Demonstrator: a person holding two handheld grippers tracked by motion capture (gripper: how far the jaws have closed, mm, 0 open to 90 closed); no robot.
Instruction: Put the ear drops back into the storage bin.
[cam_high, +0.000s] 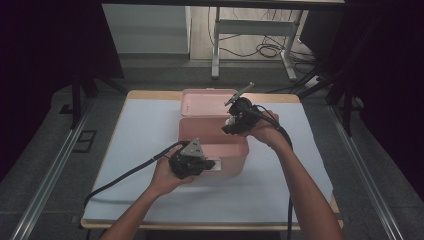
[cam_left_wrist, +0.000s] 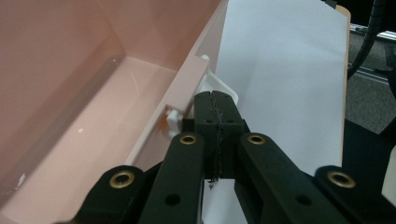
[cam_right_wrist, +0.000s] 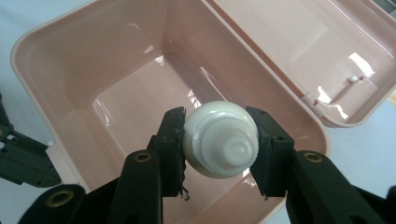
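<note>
An open pink box (cam_high: 227, 149) stands mid-table, its lid (cam_high: 205, 102) tipped back; its inside (cam_right_wrist: 140, 107) is empty. My right gripper (cam_high: 231, 122) hovers over the box's far right part, shut on a white bottle (cam_right_wrist: 219, 140) whose ribbed cap end points at the camera. The bottle (cam_high: 230, 120) shows as a small white spot in the high view. My left gripper (cam_high: 210, 164) is at the box's front wall, jaws shut. In the left gripper view its tips (cam_left_wrist: 215, 99) touch the box's white latch (cam_left_wrist: 224, 88).
A white sheet (cam_high: 145, 130) covers the wooden table (cam_high: 150, 94). Cables trail from both grippers toward the near edge. Beyond the far edge are a grey floor, desk legs (cam_high: 216, 50) and loose wires. Dark curtains flank both sides.
</note>
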